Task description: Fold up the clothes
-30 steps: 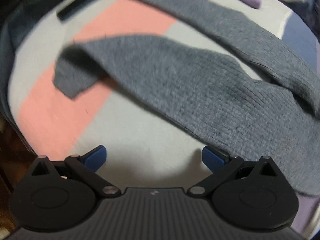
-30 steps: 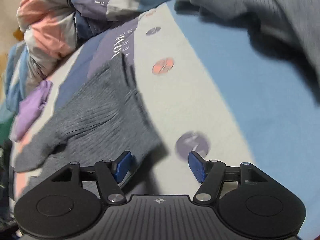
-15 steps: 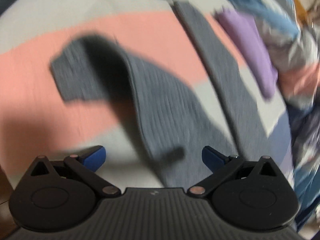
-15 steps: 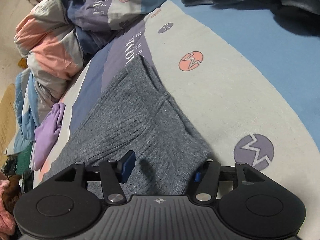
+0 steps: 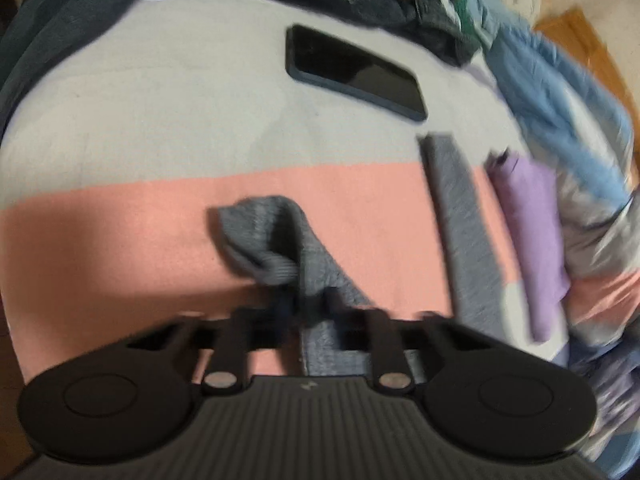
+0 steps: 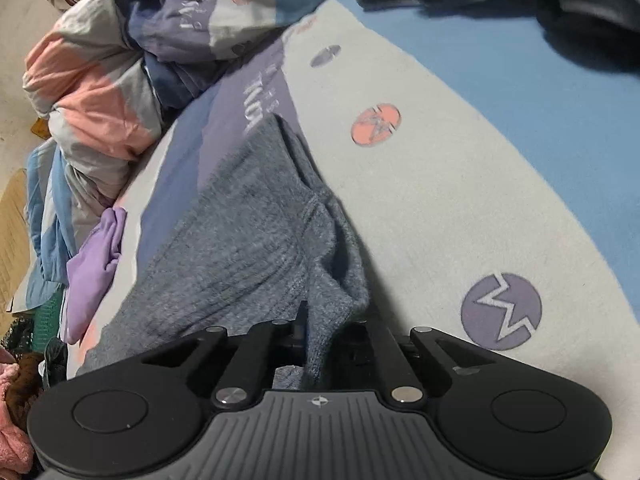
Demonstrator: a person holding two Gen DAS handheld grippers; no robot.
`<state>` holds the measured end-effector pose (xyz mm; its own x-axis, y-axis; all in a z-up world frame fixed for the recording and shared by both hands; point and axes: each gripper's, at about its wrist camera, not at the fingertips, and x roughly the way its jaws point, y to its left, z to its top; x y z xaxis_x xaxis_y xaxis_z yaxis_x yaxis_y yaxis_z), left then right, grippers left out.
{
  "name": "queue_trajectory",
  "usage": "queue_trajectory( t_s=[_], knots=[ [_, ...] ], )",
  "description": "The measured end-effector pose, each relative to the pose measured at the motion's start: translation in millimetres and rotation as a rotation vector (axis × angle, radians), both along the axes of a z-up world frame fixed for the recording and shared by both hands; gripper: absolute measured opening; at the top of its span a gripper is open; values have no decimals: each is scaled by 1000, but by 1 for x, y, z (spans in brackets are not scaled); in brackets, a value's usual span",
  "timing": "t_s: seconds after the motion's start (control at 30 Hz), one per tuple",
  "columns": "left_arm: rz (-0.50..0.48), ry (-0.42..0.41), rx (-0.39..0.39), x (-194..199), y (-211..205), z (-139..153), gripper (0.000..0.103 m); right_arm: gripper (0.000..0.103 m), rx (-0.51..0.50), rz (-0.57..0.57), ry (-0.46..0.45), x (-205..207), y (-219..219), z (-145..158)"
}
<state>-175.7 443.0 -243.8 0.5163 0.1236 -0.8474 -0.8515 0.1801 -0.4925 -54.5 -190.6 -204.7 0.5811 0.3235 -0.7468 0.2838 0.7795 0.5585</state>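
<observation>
A grey ribbed knit garment (image 6: pixel 248 240) lies on the striped bedsheet (image 6: pixel 440 200). My right gripper (image 6: pixel 320 332) is shut on a bunched edge of it near the bottom of the right wrist view. In the left wrist view my left gripper (image 5: pixel 308 312) is shut on another part of the grey garment (image 5: pixel 280 248), whose crumpled end lies on the pink stripe (image 5: pixel 120 232). A second long grey strip of the garment (image 5: pixel 460 216) stretches away to the right.
A black phone (image 5: pixel 356 72) lies on the sheet beyond the left gripper. A purple cloth (image 5: pixel 532 232) lies beside the grey strip. A heap of bedding (image 6: pixel 120 80) is at the left in the right wrist view, and dark clothes (image 6: pixel 520 0) at the top.
Both grippers were open over the garment; both have now closed on its grey fabric. The left view has swung towards the phone.
</observation>
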Motion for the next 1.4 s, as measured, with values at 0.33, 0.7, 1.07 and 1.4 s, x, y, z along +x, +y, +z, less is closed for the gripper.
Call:
queue_trajectory(
  t_s=[0.33, 0.7, 1.07, 1.4],
  knots=[
    [-106, -82, 68, 2, 4, 28, 12, 6, 47, -71, -89, -9, -16, 57],
    [-196, -21, -81, -19, -45, -29, 14, 6, -43, -268, 48, -60, -101, 56],
    [-160, -134, -113, -20, -52, -26, 69, 7, -84, -276, 152, -54, -91, 8],
    [-44, -218, -226, -22, -30, -30, 6, 10, -96, -258, 160, -50, -88, 5]
  ],
)
